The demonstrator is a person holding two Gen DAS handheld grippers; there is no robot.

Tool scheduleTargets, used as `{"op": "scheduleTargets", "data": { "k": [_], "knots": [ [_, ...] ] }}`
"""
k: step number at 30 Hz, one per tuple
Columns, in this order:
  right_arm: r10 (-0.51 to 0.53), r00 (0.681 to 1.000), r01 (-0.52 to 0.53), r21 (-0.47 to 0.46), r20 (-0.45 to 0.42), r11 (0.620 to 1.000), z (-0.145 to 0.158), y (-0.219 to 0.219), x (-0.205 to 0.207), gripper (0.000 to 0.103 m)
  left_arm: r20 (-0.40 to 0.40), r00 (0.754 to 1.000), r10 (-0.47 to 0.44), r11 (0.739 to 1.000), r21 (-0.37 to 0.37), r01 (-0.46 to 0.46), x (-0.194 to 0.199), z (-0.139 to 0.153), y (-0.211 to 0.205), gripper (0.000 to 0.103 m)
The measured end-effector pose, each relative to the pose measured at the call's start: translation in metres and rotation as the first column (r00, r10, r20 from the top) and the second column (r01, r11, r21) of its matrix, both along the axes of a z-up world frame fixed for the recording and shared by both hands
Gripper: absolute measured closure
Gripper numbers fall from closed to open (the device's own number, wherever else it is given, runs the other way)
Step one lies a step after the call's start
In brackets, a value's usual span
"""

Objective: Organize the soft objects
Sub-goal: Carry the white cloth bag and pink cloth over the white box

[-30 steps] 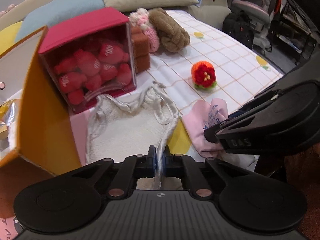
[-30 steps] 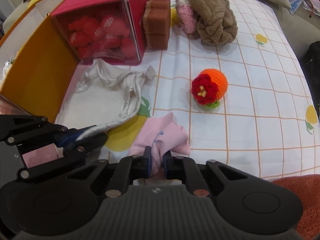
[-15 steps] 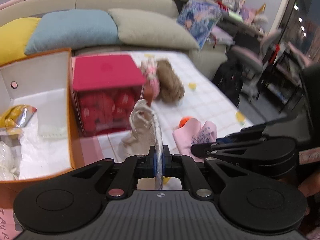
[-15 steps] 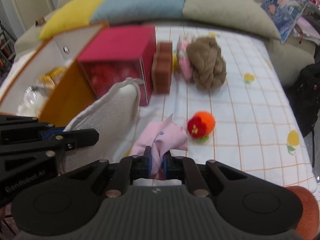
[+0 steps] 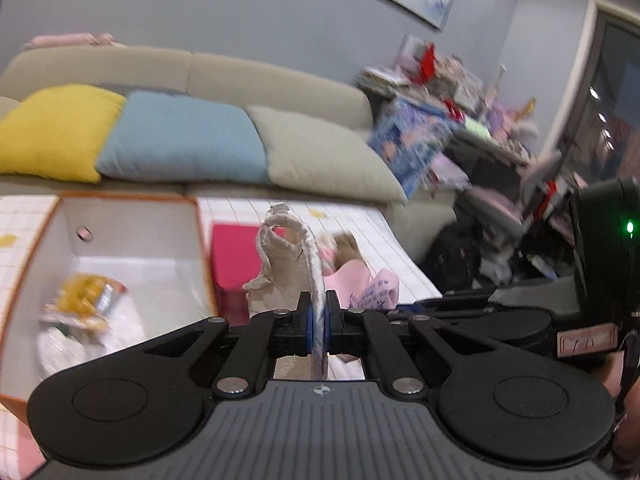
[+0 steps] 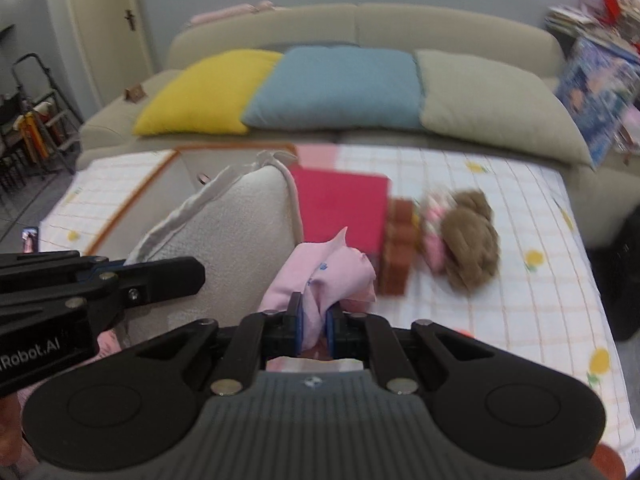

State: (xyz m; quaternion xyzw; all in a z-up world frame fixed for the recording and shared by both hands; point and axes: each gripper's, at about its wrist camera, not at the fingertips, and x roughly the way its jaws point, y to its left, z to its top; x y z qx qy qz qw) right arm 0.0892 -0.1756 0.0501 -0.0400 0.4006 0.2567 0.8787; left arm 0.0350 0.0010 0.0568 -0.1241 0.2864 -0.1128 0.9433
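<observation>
My left gripper [image 5: 318, 322] is shut on the edge of a cream white cloth [image 5: 285, 268], which hangs in the air above the table. In the right wrist view the same cloth [image 6: 236, 224] billows at the left, with the left gripper [image 6: 192, 276] pinching it. My right gripper [image 6: 314, 322] is shut on a pink cloth [image 6: 326, 276], also lifted; the pink cloth [image 5: 370, 290] shows beside the white one in the left wrist view. An open orange box [image 5: 132, 236] with white inner walls stands at the left, with a yellow packet [image 5: 86, 294] inside.
A pink-lidded box [image 6: 340, 204], brown sponge blocks [image 6: 398, 248], a pink knit piece [image 6: 434, 240] and a brown plush knot [image 6: 472, 244] sit on the checked tablecloth [image 6: 520, 200]. Behind it is a sofa with yellow [image 6: 208, 92], blue [image 6: 340, 88] and beige [image 6: 492, 104] cushions. Clutter fills shelves at the right [image 5: 440, 92].
Both grippers have risen and tilted up, lifting the white cloth and the pink cloth off the table. The views now take in the sofa and wall; the orange crochet ball is almost out of sight.
</observation>
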Motion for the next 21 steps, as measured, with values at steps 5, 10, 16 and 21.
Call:
{"op": "scheduleTargets", "data": {
  "k": [5, 10, 16, 21],
  "knots": [
    [0.075, 0.996, -0.077, 0.032, 0.057, 0.997, 0.020, 0.035, 0.007, 0.095, 0.053, 0.996, 0.071, 0.997, 0.008, -0.071, 0.003, 0.016, 0.024, 0.098],
    [0.143, 0.986, -0.145, 0.017, 0.091, 0.989, 0.026, 0.077, 0.021, 0.095, 0.049, 0.992, 0.115, 0.992, 0.036, -0.117, 0.016, 0.015, 0.049, 0.098],
    [0.213, 0.970, -0.206, -0.070, 0.114, 0.976, 0.013, 0.123, 0.048, 0.095, 0.035, 0.988, 0.147, 0.981, 0.125, -0.151, 0.040, 0.006, 0.077, 0.098],
    [0.276, 0.953, -0.254, -0.162, 0.126, 0.953, -0.006, 0.158, 0.071, 0.095, -0.005, 0.986, 0.167, 0.972, 0.168, -0.164, 0.065, -0.010, 0.097, 0.098]
  ]
}}
